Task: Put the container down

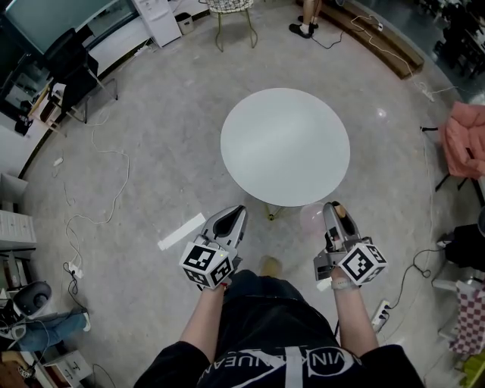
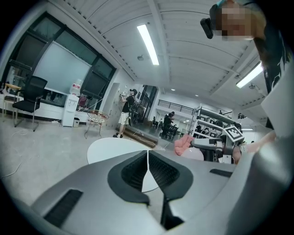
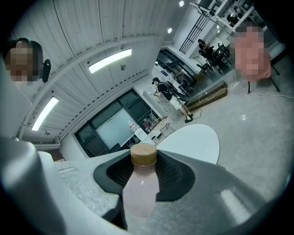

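The container (image 3: pixel 139 183), a pale pink bottle with a tan cork-coloured cap (image 3: pixel 144 154), sits between the jaws of the right tool (image 3: pixel 143 160). The dark ribbed pads press on it from both sides just below the cap. It is up in the air in that grip and rests on nothing.

From the head view, the person stands facing a round white worktop (image 1: pixel 285 144) with both arms stretched forward. The right tool (image 1: pixel 333 214) reaches to about the worktop's near rim, and the container's cap shows as a small tan spot at its tip. The worktop's top is bare.

The left tool (image 1: pixel 236 216) is held out beside the other, well apart from it and a little short of the worktop's edge, above the grey floor (image 1: pixel 151 174). In its own view the left tool's jaws stand together, the pads meeting along a thin line with nothing held between them. Past them lies the pale worktop.

Each tool carries a marker cube (image 1: pixel 206 265) near the wrist. On the floor to the left of the person lies a strip of white tape (image 1: pixel 182 231), with loose cables (image 1: pixel 98 182) trailing further off. A pink cloth (image 1: pixel 466 136) hangs at the right edge, and a wire-frame chair (image 1: pixel 231 11) stands beyond the worktop.
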`<state>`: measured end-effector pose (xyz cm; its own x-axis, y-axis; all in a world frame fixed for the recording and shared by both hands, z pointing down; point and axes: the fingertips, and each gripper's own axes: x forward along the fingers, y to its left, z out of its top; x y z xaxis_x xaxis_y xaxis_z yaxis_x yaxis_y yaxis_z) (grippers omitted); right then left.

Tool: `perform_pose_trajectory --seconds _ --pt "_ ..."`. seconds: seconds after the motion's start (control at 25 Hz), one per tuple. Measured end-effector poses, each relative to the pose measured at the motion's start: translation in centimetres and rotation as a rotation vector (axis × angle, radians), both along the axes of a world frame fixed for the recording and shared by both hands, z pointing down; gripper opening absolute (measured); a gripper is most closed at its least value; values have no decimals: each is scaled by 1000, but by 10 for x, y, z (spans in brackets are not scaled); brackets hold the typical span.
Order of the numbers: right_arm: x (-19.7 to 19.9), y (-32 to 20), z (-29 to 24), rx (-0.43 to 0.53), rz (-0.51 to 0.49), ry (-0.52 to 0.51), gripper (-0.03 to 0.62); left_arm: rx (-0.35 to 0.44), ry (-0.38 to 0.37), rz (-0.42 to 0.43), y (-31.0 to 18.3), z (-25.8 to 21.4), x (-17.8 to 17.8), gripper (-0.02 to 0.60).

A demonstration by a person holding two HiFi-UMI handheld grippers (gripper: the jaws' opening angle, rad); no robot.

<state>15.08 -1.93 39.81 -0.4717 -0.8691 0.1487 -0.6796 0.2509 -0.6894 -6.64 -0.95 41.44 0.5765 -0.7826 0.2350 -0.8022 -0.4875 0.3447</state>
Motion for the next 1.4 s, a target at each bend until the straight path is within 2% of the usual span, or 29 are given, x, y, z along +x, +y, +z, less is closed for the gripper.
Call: perform_pose_trajectory --seconds 0.56,1.0,1.4 --pt "-3 -22 24 -50 -6 -8 133 -64 -2 12 -13 25 2 15" --pt "-6 -64 37 -60 -7 19 133 -76 26 57 -66 41 10 15" --pt "-30 -113 49 -71 -38 66 133 -100 26 118 -111 57 13 15"
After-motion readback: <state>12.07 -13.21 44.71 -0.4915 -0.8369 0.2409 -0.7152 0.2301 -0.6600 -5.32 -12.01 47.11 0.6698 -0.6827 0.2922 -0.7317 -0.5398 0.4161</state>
